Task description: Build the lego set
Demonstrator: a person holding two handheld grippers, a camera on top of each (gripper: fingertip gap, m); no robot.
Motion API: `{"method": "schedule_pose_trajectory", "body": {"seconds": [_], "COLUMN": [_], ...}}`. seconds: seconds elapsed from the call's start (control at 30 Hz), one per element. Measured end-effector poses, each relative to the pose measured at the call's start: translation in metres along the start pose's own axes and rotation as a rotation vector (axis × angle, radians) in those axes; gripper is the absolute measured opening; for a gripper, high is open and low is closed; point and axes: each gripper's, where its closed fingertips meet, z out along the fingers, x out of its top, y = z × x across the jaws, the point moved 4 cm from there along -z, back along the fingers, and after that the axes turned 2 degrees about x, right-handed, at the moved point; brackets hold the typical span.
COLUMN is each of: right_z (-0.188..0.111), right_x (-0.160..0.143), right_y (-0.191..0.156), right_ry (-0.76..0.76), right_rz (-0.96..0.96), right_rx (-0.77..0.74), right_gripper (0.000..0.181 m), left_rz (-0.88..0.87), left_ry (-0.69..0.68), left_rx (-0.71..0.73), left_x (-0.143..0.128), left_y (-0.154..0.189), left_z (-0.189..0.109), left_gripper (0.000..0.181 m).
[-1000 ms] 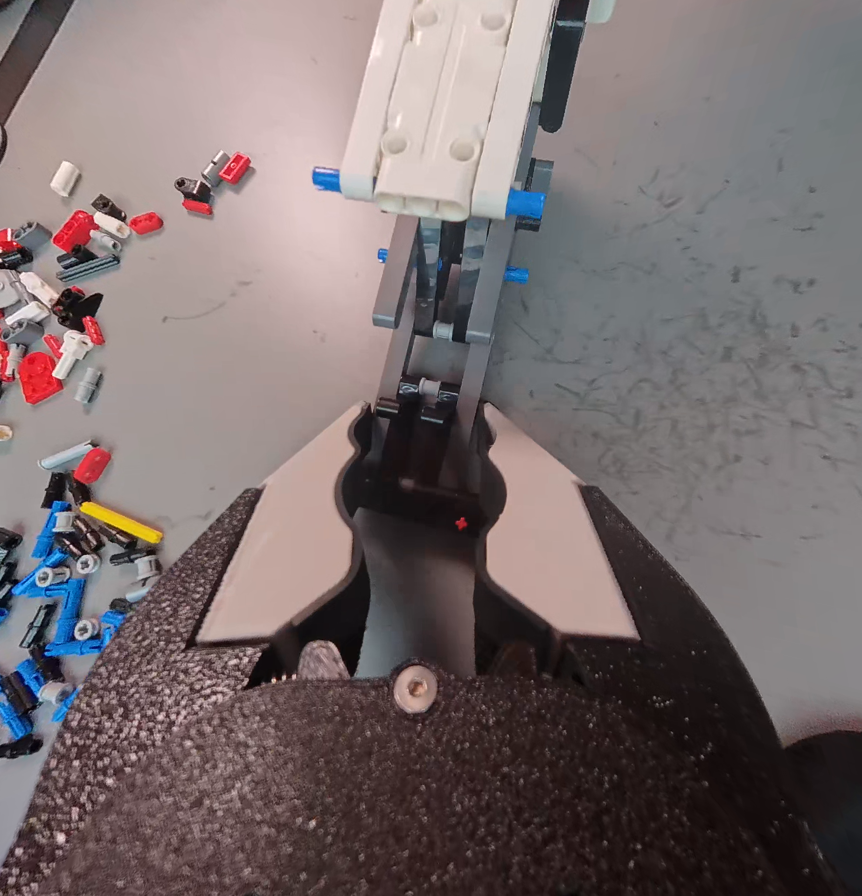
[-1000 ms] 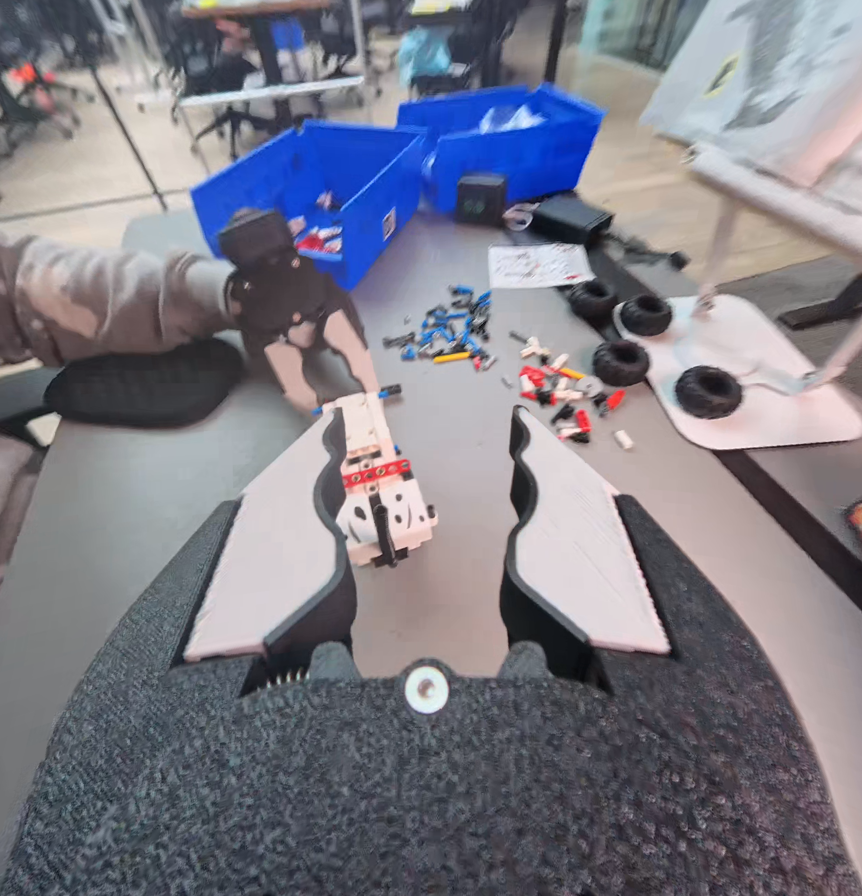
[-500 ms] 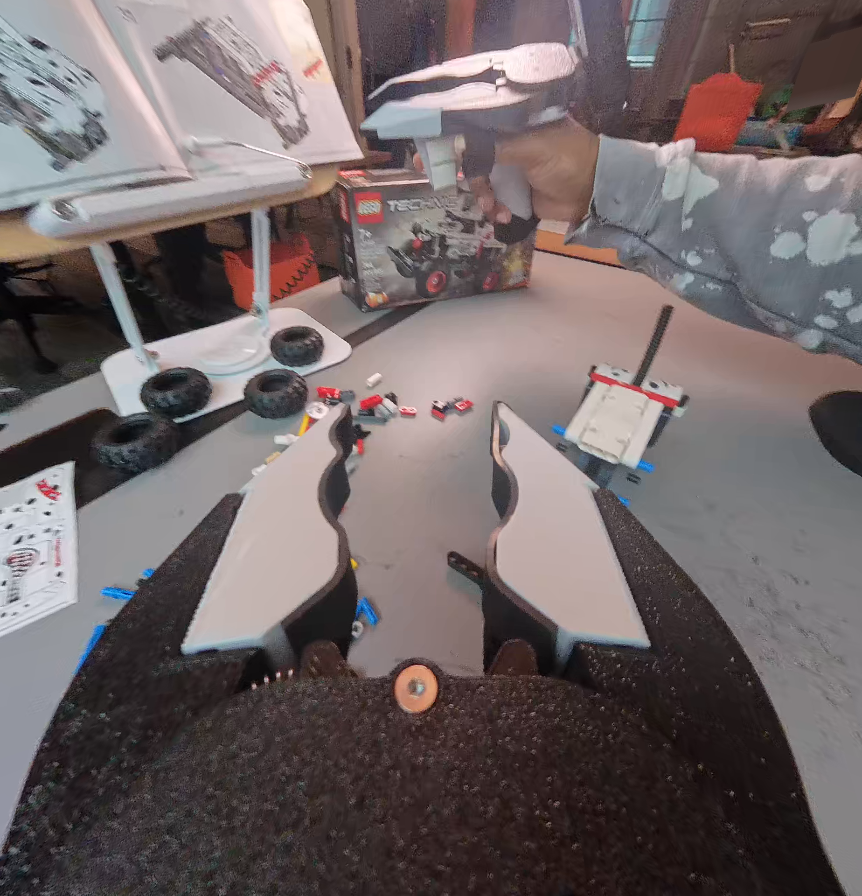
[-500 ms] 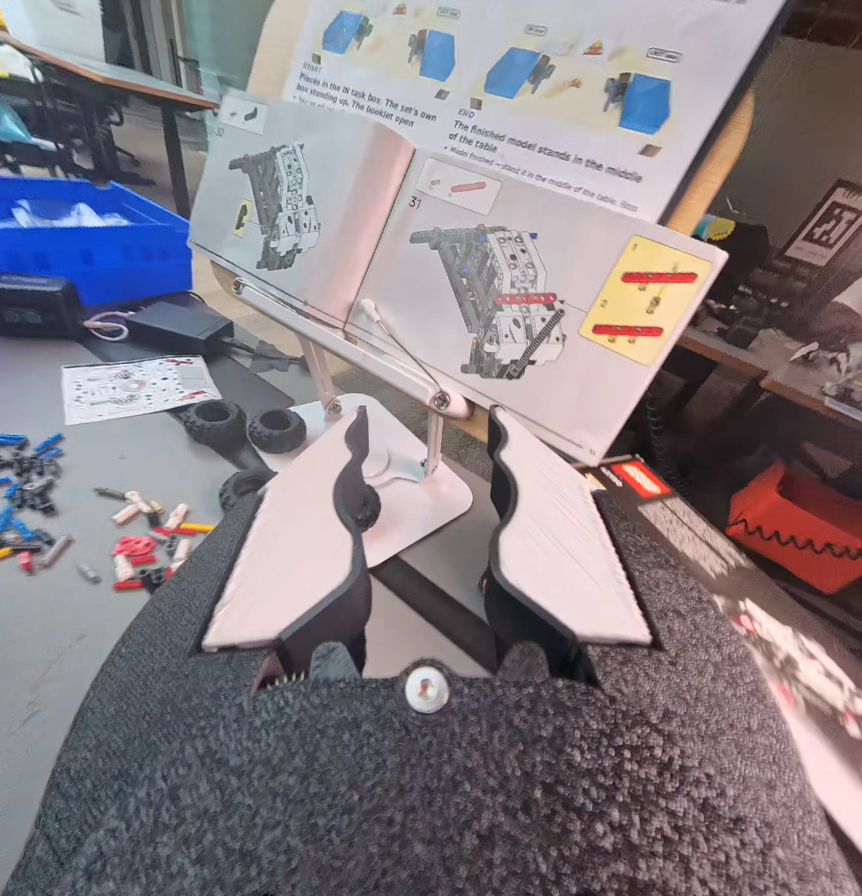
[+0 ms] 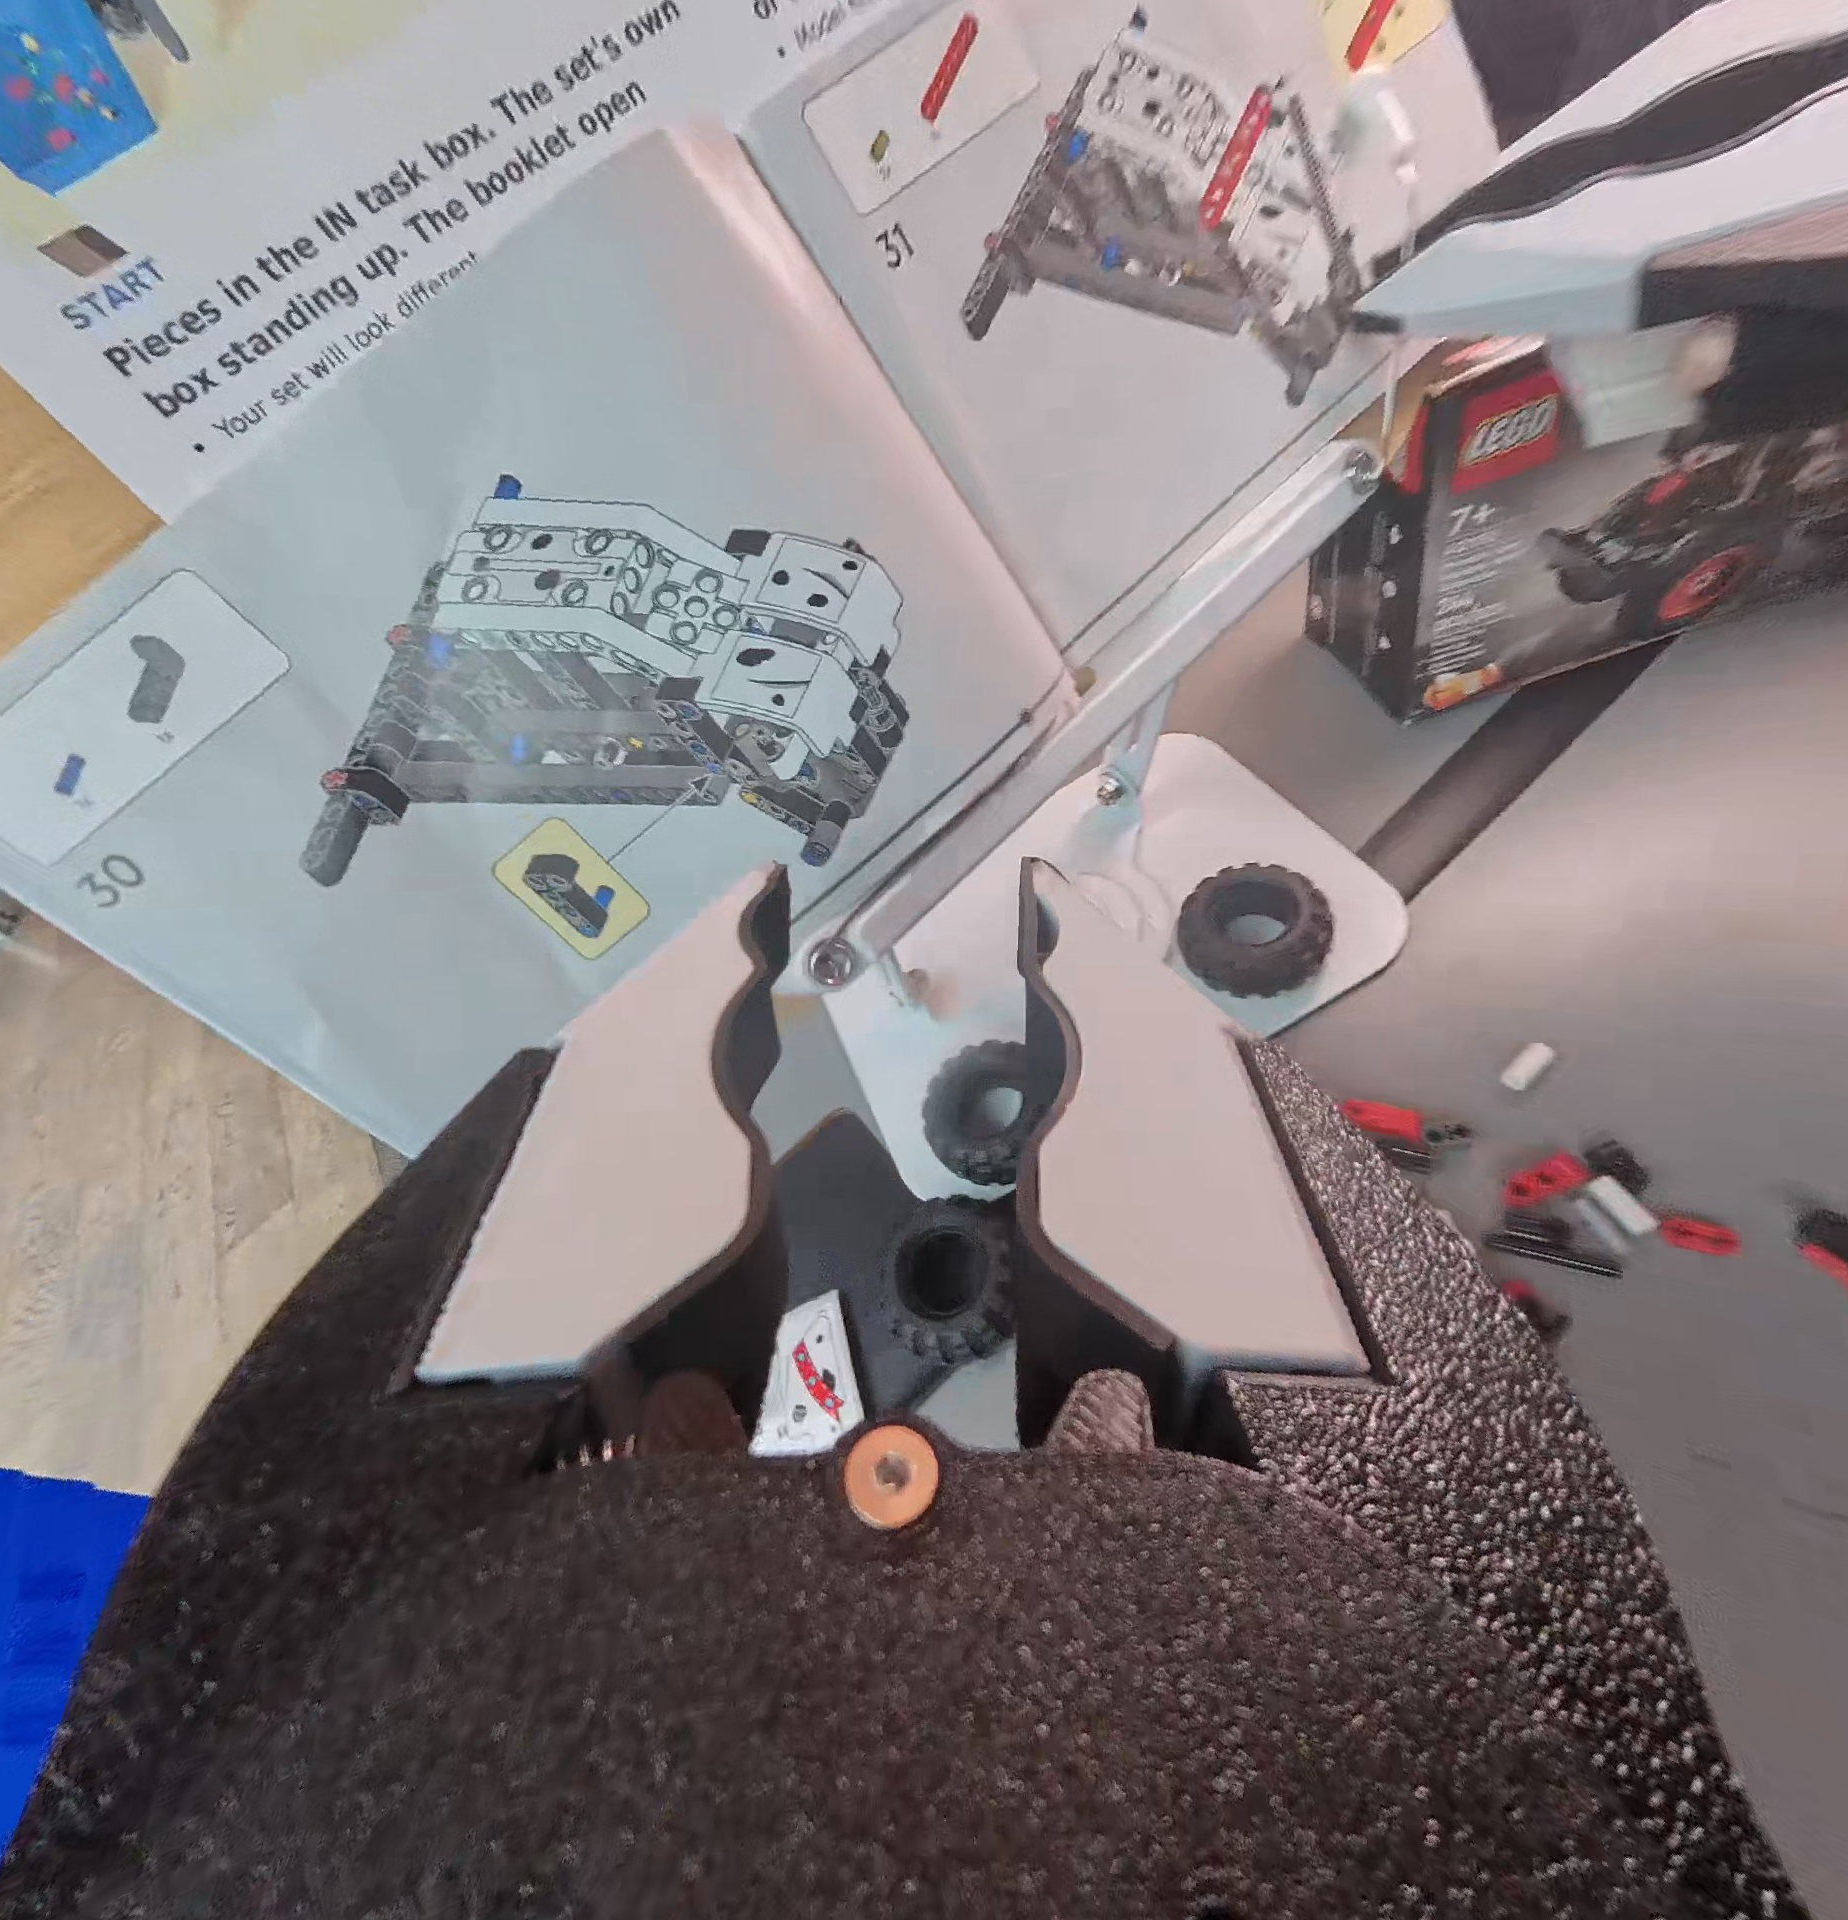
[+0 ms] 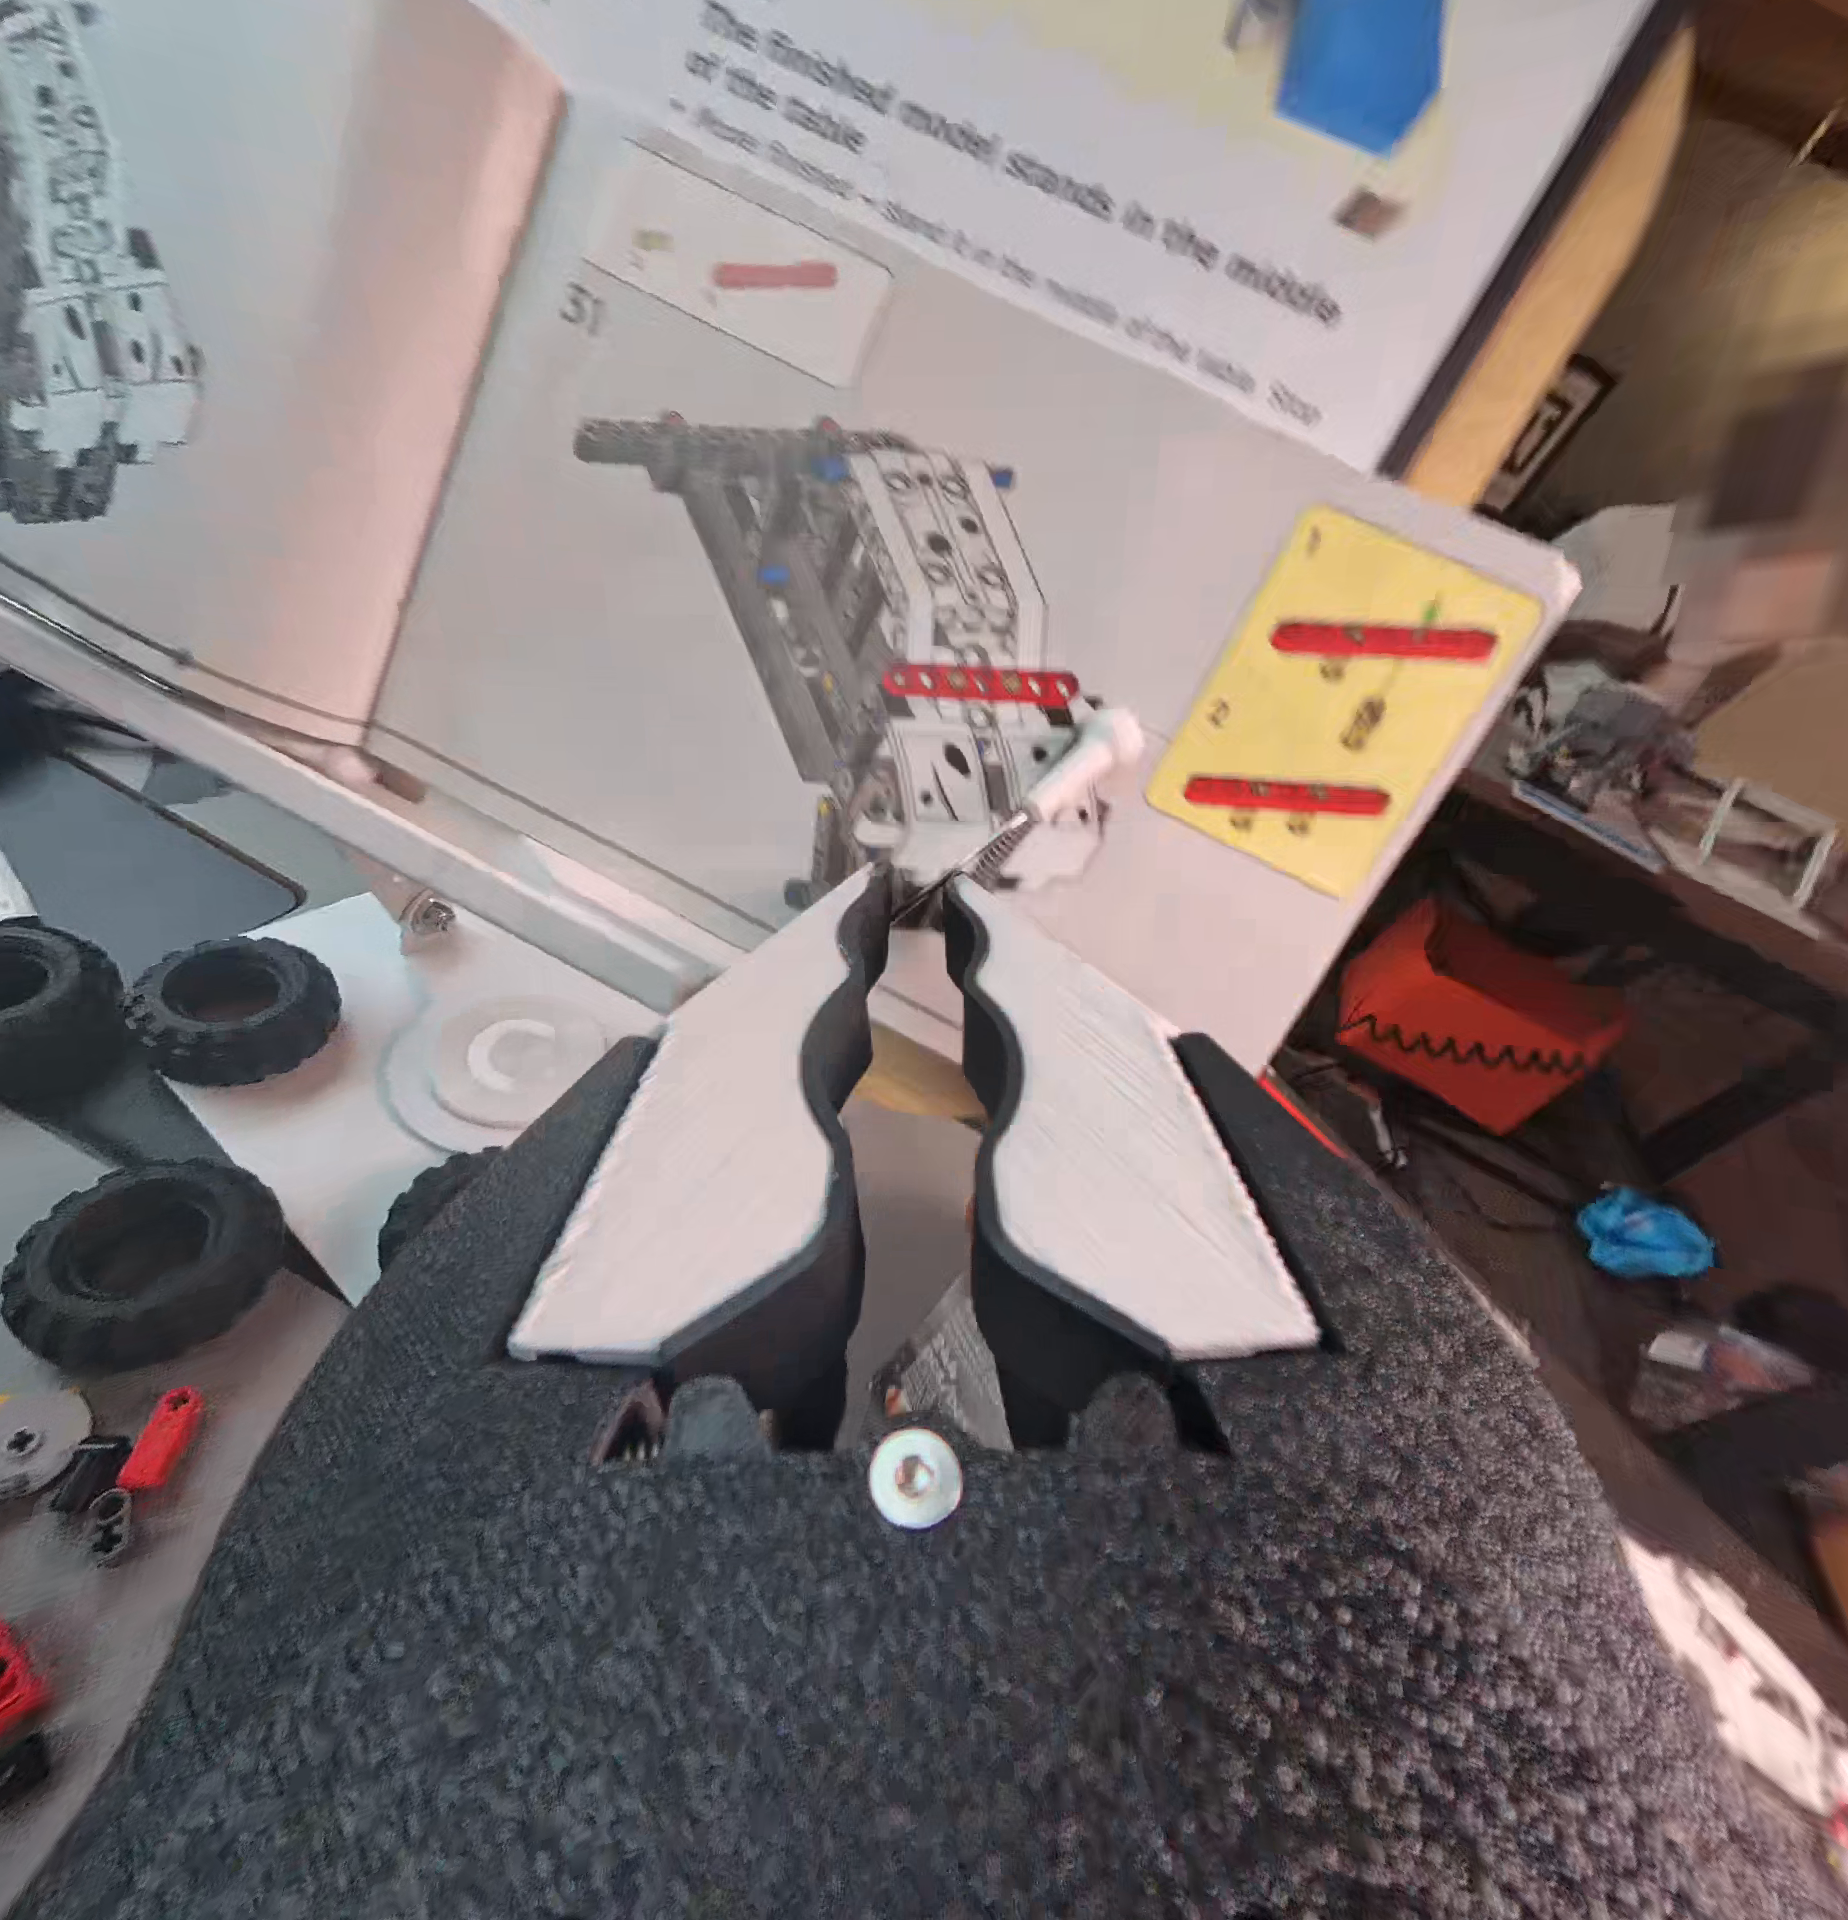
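Left tongs agape, right tongs near-closed — both empty

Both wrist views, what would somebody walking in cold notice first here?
The open instruction booklet on its white stand fills the upper part of both views, tilted, with model drawings on both pages. Both grippers point at it: the left gripper is open and empty, the right gripper nearly closed at the right-hand page, where a wire page holder sits. Black tyres lie around the stand's base, with loose red, black and white pieces on the grey table.
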Motion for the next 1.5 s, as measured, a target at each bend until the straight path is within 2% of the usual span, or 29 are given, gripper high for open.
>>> {"method": "schedule_pose_trajectory", "body": {"seconds": [0.13, 0.23, 0.3, 0.37, 0.43, 0.53, 0.63, 0.8, 0.9, 0.97, 1.03, 1.1, 1.33, 1.5], "right_z": [-0.023, -0.038, -0.047, -0.058, -0.065, -0.067, -0.053, -0.010, 0.014, 0.016, 0.013, 0.010, -0.007, -0.013], "right_x": [-0.032, -0.047, -0.057, -0.059, -0.050, -0.020, 0.002, 0.017, 0.010, 0.011, 0.013, 0.014, 0.020, 0.019], "right_y": [0.006, 0.001, -0.004, -0.006, -0.006, -0.010, -0.016, 0.000, -0.005, -0.008, -0.017, -0.026, -0.040, -0.045], "right_ry": [0.017, 0.019, 0.005, 0.020, 0.055, 0.142, 0.113, 0.018, -0.045, -0.027, -0.004, 0.013, 0.149, 0.180], "right_rz": [0.269, 0.419, 0.479, 0.463, 0.352, 0.130, 0.032, 0.124, 0.143, 0.107, 0.074, 0.002, -0.133, -0.172], "right_rx": [-0.005, 0.041, 0.067, 0.046, 0.009, -0.020, -0.024, -0.095, -0.105, -0.132, -0.130, -0.137, -0.153, -0.164], "right_gripper": [0.026, 0.031, 0.031, 0.030, 0.030, 0.026, 0.030, 0.088, 0.098, 0.089, 0.055, 0.039, 0.033, 0.033], "left_rz": [0.001, -0.055, -0.117, -0.167, -0.215, -0.262, -0.247, -0.258, -0.264, -0.262, -0.255, -0.257, -0.294, -0.311], "left_ry": [-0.027, 0.038, 0.079, 0.106, 0.123, 0.131, 0.134, 0.128, 0.113, 0.095, 0.099, 0.123, 0.241, 0.284], "left_rx": [0.022, 0.038, 0.049, 0.057, 0.053, 0.056, 0.070, 0.080, 0.069, 0.057, 0.055, 0.055, -0.103, -0.235], "left_x": [-0.014, -0.016, -0.017, -0.021, -0.025, -0.028, -0.029, -0.033, -0.036, -0.039, -0.038, -0.033, 0.011, 0.047], "left_y": [-0.007, -0.008, -0.011, -0.014, -0.016, -0.019, -0.020, -0.022, -0.023, -0.023, -0.023, -0.022, 0.012, 0.044], "left_z": [0.032, 0.036, 0.033, 0.029, 0.027, 0.023, 0.019, 0.017, 0.018, 0.018, 0.016, 0.013, 0.002, 0.004], "left_gripper": [0.043, 0.037, 0.020, 0.016, 0.015, 0.014, 0.020, 0.026, 0.028, 0.030, 0.031, 0.031, 0.040, 0.047]}}
